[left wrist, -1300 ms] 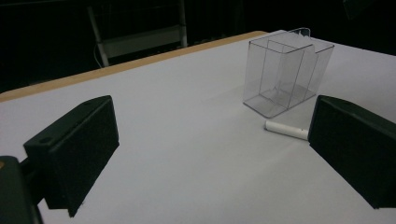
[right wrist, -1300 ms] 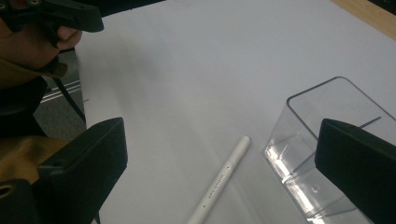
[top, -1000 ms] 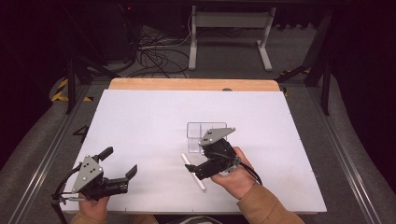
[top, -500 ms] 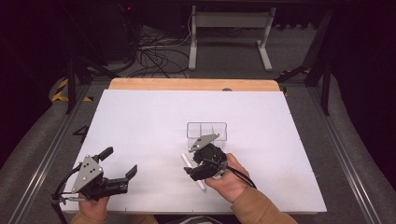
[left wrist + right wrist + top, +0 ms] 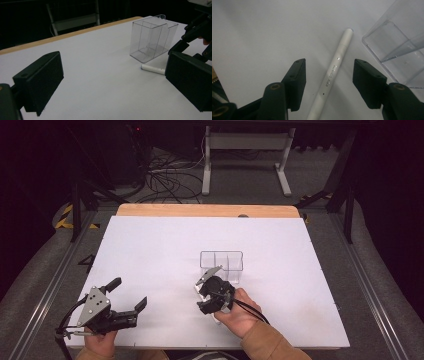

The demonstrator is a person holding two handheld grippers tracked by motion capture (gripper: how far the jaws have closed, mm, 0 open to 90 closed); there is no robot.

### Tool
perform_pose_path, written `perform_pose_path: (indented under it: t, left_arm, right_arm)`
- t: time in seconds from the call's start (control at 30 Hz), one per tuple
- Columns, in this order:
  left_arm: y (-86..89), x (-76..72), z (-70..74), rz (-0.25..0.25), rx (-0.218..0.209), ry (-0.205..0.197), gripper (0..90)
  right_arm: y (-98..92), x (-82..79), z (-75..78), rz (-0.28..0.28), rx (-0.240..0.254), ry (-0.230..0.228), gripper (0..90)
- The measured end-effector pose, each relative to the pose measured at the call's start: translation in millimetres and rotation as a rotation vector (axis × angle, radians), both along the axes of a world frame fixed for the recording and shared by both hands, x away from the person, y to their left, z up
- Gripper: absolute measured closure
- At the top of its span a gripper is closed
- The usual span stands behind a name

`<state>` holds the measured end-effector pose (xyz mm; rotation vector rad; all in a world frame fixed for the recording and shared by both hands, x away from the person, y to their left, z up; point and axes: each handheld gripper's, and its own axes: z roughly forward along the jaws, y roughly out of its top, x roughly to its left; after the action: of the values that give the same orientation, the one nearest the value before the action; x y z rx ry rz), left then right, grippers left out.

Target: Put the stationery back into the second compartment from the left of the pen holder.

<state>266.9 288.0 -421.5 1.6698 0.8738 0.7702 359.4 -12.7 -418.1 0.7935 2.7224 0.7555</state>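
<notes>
A: Where is the white pen?

B: It lies flat on the white surface. It is just beside the clear box, on the side nearer the person. From the left hand-held gripper's view one end of the pen pokes out next to the box.

A: What is around the pen?

B: The right hand-held gripper. One black jaw is on each side of the pen. There is a gap on both sides, so the pads do not touch it. The jaws are about half open, and they have just been closing in with the pen between them.

A: Is the pen held?

B: No. It lies on the surface.

A: What does the box look like?

B: It is see-through and stands upright. Thin walls split it into a few parts. It looks empty inside.

A: Where is the right hand-held gripper from above?

B: A hand holds it just in front of the box, pointing down at the surface.

A: And the other one?

B: The left hand-held gripper is well apart from the pen, near the left front corner of the surface. Its jaws are wide, with nothing between them.

A: What is behind the surface?

B: A wooden strip runs along its far edge. Past that is a dark floor with cables and a grey metal stand.
</notes>
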Motion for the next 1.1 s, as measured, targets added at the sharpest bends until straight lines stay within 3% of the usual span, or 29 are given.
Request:
perform_pose_path:
  t: [0.5, 0.73, 1.1]
  left_arm:
    - [0.2, 0.2, -0.1, 0.000, -0.001, 0.002, 2.7]
    - [0.1, 0.2, -0.2, -0.001, 0.000, 0.002, 2.7]
    - [0.1, 0.3, -0.4, -0.002, 0.000, 0.002, 2.7]
  right_arm:
    - [9.7, 9.2, -15.5, -0.035, -0.047, 0.043, 58.0]
    - [13.2, 11.4, -21.3, -0.043, -0.079, 0.038, 62.7]
    - [17.4, 14.0, -26.6, -0.071, -0.087, 0.060, 67.6]
